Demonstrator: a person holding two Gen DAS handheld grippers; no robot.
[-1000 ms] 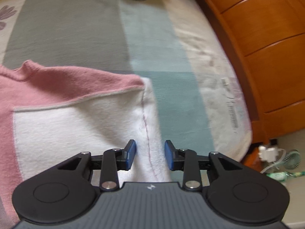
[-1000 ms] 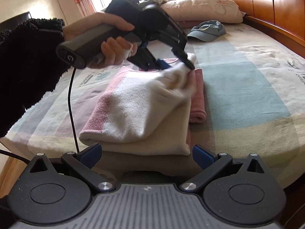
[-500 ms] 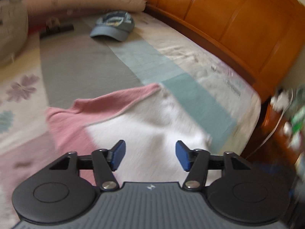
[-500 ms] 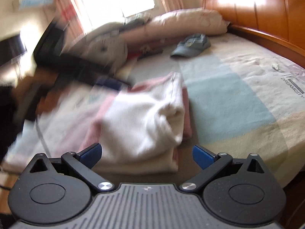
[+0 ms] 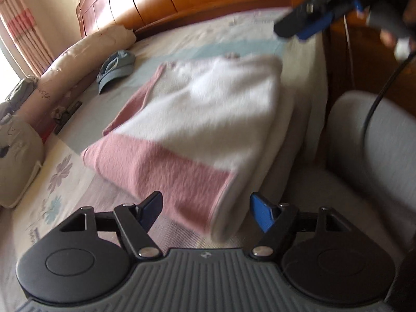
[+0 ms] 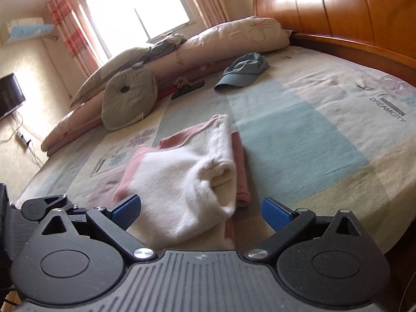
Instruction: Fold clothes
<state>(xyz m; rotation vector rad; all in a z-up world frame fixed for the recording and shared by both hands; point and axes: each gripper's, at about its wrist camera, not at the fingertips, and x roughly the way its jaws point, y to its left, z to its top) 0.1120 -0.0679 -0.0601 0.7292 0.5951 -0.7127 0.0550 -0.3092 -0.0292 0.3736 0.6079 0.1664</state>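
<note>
On the bed (image 6: 325,140), at twelve o'clock from both our grippers, the pink-and-white garment (image 6: 187,179) lies folded into a compact stack, long axis running from six toward twelve. We judge the fold done or nearly so; a further tuck may remain. Our left gripper (image 5: 205,212) and right gripper (image 6: 201,208) hover released, grasping nothing.

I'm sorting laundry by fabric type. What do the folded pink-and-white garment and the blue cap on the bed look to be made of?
The folded garment looks like a soft fuzzy knit or fleece, matte: its surface is napped and its folds are thick and rounded. The cap looks like thin woven cotton, perhaps washed denim: it is faded, matte and creased. Neither fibre can be confirmed by sight.
</note>
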